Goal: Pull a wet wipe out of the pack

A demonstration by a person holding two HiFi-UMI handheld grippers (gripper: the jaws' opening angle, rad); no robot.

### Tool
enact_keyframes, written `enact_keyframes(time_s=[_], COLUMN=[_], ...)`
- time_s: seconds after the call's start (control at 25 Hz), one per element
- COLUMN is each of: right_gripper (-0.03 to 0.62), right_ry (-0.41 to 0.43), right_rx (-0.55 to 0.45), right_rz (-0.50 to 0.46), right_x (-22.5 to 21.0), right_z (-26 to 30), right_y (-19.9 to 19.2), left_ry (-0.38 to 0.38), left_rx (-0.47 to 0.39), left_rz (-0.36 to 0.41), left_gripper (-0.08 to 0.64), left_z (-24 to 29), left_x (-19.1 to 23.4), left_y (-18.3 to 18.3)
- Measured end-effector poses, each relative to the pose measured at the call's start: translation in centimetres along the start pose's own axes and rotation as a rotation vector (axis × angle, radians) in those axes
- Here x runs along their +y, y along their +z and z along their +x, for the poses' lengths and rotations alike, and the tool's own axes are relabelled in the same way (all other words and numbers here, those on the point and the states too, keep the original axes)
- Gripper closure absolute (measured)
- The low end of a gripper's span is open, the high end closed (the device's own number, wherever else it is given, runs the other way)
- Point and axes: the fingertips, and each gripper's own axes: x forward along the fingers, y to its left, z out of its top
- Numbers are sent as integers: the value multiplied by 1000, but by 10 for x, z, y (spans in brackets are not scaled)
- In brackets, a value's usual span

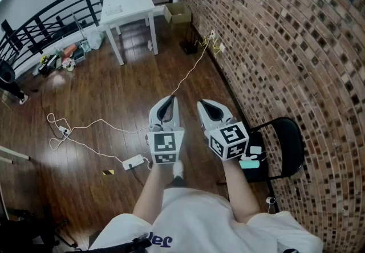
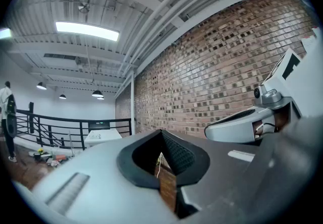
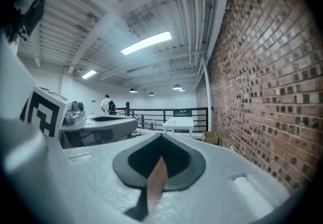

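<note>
The left hand-held gripper (image 1: 169,101) and the right hand-held gripper (image 1: 209,105) both have their jaws closed tip to tip, holding nothing, side by side above the floor (image 1: 102,92).

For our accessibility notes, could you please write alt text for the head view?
Left hand-held gripper and right hand-held gripper, both shut and empty, held side by side above a wood floor, brick wall and black chair at right.

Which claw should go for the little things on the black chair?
Probably the right claw: it sits beside the black metal folding chair, while the left claw is farther away. Both are shut.
</note>
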Motion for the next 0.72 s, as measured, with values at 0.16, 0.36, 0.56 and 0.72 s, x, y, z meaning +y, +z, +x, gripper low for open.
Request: enact_keyframes(time_s=[0.16,0.36,0.56,0.72], right_gripper=[601,601,601,601], right_ry=[-6,63,165,227], right_rx=[-68,-34,-26,-21], right_rz=[-17,-13,-3,19], right_x=[-4,7,10,-11], right_z=[56,116,173,227], right_y=[30,26,23,20], left_ry=[28,50,146,212], left_rx=[-44,-6,32,80], left_rz=[29,-32,-48,-37], left_gripper=[546,545,545,545], left_z=[37,61,85,120], left_x=[57,103,146,179], left_y=[17,1,-18,-34])
